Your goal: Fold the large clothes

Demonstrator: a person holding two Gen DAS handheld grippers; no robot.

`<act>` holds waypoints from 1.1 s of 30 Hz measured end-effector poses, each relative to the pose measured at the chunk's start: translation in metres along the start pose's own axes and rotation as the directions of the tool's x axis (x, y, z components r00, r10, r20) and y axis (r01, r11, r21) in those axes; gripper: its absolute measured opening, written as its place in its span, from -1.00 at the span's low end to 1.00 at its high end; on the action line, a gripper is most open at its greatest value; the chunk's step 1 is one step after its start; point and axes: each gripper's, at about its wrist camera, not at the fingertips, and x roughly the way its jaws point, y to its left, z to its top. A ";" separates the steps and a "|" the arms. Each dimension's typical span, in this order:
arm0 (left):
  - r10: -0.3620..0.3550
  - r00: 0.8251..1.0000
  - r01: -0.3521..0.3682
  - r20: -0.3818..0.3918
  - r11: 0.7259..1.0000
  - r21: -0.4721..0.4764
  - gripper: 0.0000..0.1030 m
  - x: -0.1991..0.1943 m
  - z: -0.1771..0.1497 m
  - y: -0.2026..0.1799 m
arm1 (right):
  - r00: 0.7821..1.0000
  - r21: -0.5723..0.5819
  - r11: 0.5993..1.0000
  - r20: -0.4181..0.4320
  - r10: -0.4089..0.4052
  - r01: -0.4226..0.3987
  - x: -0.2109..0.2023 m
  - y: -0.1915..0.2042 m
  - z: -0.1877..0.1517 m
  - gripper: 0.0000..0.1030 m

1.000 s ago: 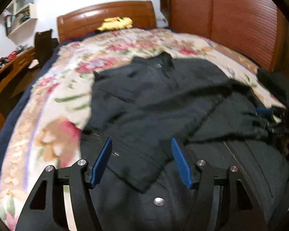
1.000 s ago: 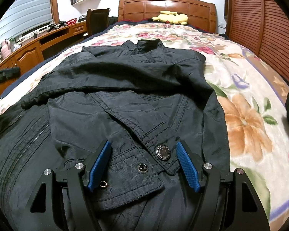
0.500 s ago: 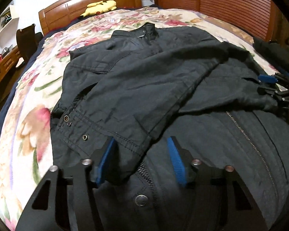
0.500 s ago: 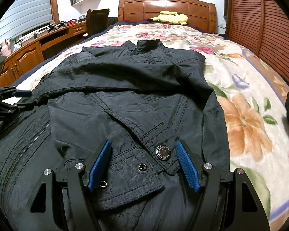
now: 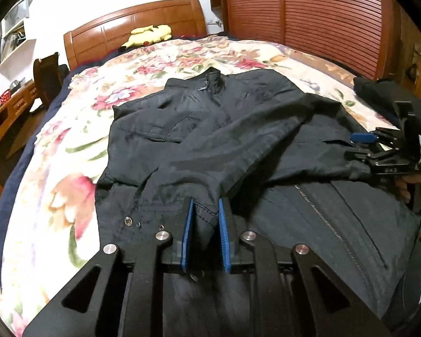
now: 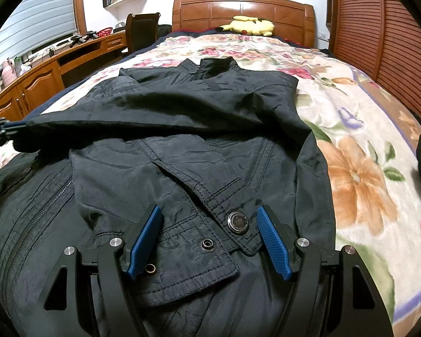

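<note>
Now the left gripper (image 5: 205, 234) has closed: 0.5 s ago its blue pads stood wide apart over the cloth, and they're pinched tight on a sleeve cuff (image 5: 203, 219) of the black jacket (image 5: 210, 129), a ridge of fabric bunched btwn them. That reads as grasp done, so the sleeve looks ready to be drawn across the body for the fold. The right gripper (image 6: 209, 241) hasn't changed vs 1 s ago: jaws spread wide, pads either side of the other cuff w/ its big snap button (image 6: 238, 221), gripping nothing. The jacket lies front-up on the floral bedspread (image 6: 350, 168), collar toward the headboard (image 6: 241, 11), both sleeves crossed over the chest. A yellow plush toy (image 6: 251, 25) sits by the headboard, well apart from the jacket.
</note>
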 end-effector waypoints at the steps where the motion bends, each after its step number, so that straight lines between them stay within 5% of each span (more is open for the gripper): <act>1: 0.007 1.000 -0.007 0.001 1.000 0.000 -0.63 -0.001 0.000 -0.002 | 1.000 -0.001 1.000 0.000 0.000 0.000 0.000 -0.001 0.000 0.41; 7: 0.020 1.000 -0.019 0.024 0.999 -0.040 -0.49 -0.012 -0.003 0.003 | 1.000 -0.003 1.000 -0.004 -0.002 0.002 0.001 -0.001 0.000 0.41; 9: 0.026 0.998 -0.022 0.055 0.998 -0.067 -0.04 -0.021 -0.007 0.008 | 1.000 0.002 1.000 -0.005 0.002 -0.002 0.001 -0.002 0.001 0.41; 10: 0.027 0.997 -0.021 0.067 0.997 -0.078 0.01 -0.025 -0.009 0.010 | 1.000 0.003 1.000 -0.005 0.005 -0.005 0.001 -0.003 0.001 0.41; 12: 0.031 0.996 -0.023 0.082 0.995 -0.101 0.59 -0.033 -0.014 0.017 | 1.000 0.003 1.000 -0.006 0.005 -0.005 0.002 -0.004 0.001 0.41; 13: 0.033 0.995 -0.023 0.091 0.994 -0.111 0.68 -0.035 -0.017 0.019 | 1.000 0.002 1.000 -0.006 0.004 -0.004 0.002 -0.004 0.001 0.41; 25: 0.118 0.988 -0.099 0.100 0.979 -0.179 0.70 -0.063 -0.057 0.034 | 1.000 0.001 1.000 -0.017 -0.011 0.011 -0.003 -0.007 0.003 0.41; 33: 0.153 0.980 -0.127 0.128 0.973 -0.194 0.70 -0.096 -0.085 0.031 | 1.000 0.051 0.999 0.013 -0.006 0.005 -0.062 -0.009 -0.020 0.41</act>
